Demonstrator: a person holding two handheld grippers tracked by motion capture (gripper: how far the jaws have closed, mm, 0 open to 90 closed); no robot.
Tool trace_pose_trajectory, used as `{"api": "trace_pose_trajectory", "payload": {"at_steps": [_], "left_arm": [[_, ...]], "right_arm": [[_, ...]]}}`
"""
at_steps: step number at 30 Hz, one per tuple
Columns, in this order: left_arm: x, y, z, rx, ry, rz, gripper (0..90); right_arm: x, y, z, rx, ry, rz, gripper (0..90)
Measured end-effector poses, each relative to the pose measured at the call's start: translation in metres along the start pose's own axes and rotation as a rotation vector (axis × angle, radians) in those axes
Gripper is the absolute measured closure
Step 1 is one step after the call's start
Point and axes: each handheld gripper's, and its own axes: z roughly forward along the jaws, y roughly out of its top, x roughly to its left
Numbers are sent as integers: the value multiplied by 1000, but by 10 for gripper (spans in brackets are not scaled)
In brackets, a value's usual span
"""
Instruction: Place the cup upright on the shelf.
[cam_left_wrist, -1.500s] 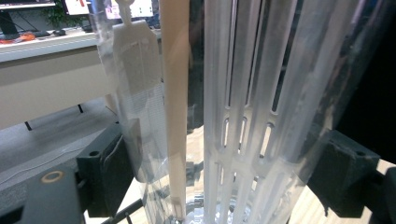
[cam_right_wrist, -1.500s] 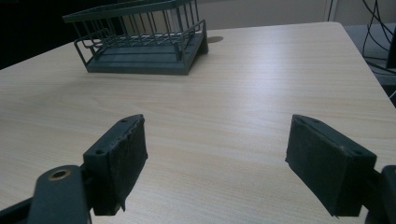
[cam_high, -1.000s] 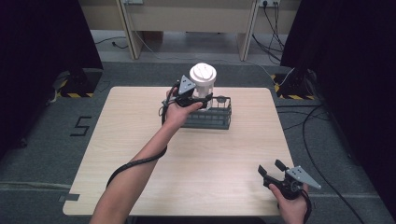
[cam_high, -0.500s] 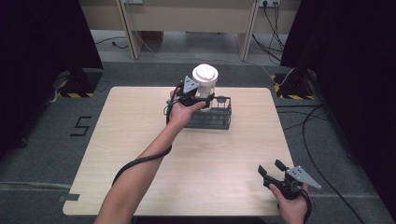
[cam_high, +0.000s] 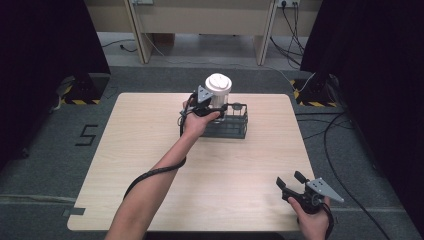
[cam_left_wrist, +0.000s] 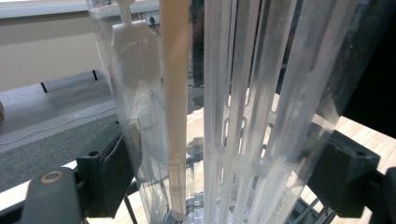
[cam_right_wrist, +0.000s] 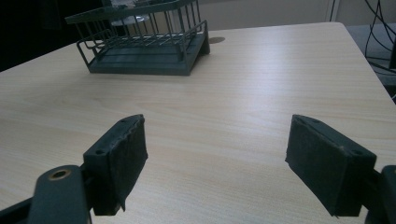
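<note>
Clear plastic container (cam_left_wrist: 243, 107) with a white lid (cam_high: 218, 82) sits clamped in the left tool (cam_high: 212, 107), above the wire rack (cam_high: 232, 122). Right tool (cam_right_wrist: 233, 158) gapes wide and empty; bare desk (cam_right_wrist: 261, 84) stretches ahead of it. No readable writing.

In the left gripper view the clear ribbed plastic container (cam_left_wrist: 243, 107) stands so close that its top and base run off the picture's edges, and its walls blur whatever lies behind them. A pale beige strip (cam_left_wrist: 175, 102) shows inside it, but what it is cannot be told.

From the high view the container's body is largely hidden behind the left gripper (cam_high: 204, 104) and the hand holding it (its white round lid (cam_high: 218, 82) is plain enough).

The dark green wire basket (cam_right_wrist: 140, 39) loses its left end in shadow in the right gripper view, with some clear thing behind its bars too blurred to name.
</note>
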Motion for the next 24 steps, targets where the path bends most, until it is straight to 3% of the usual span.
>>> {"api": "trace_pose_trajectory", "payload": {"at_steps": [20,24], "left_arm": [[-6,-22,10,53,20,-2,173],[-6,-24,10,46,21,-7,172]], "right_arm": [[0,0,0,2,3,0,208],[0,0,0,2,3,1,208]]}}
